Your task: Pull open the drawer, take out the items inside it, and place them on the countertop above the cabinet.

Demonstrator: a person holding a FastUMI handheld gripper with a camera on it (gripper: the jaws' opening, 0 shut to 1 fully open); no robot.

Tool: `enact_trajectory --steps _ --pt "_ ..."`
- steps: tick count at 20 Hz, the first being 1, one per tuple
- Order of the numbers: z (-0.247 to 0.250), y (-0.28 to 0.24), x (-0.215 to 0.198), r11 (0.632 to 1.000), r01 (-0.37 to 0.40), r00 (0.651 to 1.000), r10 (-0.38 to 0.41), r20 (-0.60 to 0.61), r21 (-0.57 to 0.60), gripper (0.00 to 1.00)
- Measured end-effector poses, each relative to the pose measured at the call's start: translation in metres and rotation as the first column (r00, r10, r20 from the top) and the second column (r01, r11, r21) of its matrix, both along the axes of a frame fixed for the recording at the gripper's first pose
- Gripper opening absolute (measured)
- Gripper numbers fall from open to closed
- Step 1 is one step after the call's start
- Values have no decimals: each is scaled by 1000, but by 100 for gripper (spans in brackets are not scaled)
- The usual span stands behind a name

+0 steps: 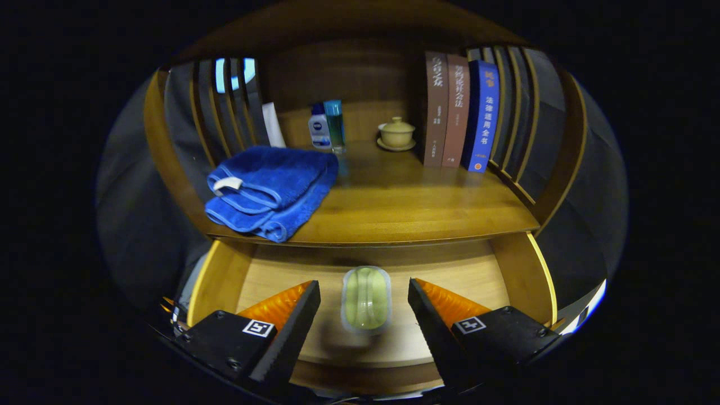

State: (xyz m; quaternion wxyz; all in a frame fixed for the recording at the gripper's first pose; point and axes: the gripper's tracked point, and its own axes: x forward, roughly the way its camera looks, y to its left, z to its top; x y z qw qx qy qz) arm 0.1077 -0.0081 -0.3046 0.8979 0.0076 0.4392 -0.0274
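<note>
Soap box (366, 298), clear with a green bar inside: one. Lies on the floor of the open drawer (225, 275), long axis running straight away from the tongs (364, 309) toward the cabinet back. Tongs: spread apart, one finger either side of the box, touching nothing. Table (405, 208) above the drawer: one folded blue towel (270, 191) at its left front edge; two bottles (327, 127) and one lidded teacup (397, 134) at the back; three upright books (458, 115) on the right.
</note>
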Motion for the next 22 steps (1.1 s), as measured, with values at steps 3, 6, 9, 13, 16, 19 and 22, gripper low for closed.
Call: enact_trajectory --steps 3,6,9,13,16,19,22 --pt "-30 1 9 1000 2 995 -2 -96 3 100" --pt "-57 -8 9 1000 25 982 -26 -189 -6 100" --pt "-75 -12 9 999 37 967 -36 -252 -2 100" --pt "-88 -14 8 999 39 950 -40 -310 -9 77" --pt "-95 -10 7 1000 21 944 -24 -329 -14 57" --pt "-100 -7 6 1000 7 939 -10 -345 -12 23" --pt "-94 -7 6 1000 11 939 -13 -343 -7 22"
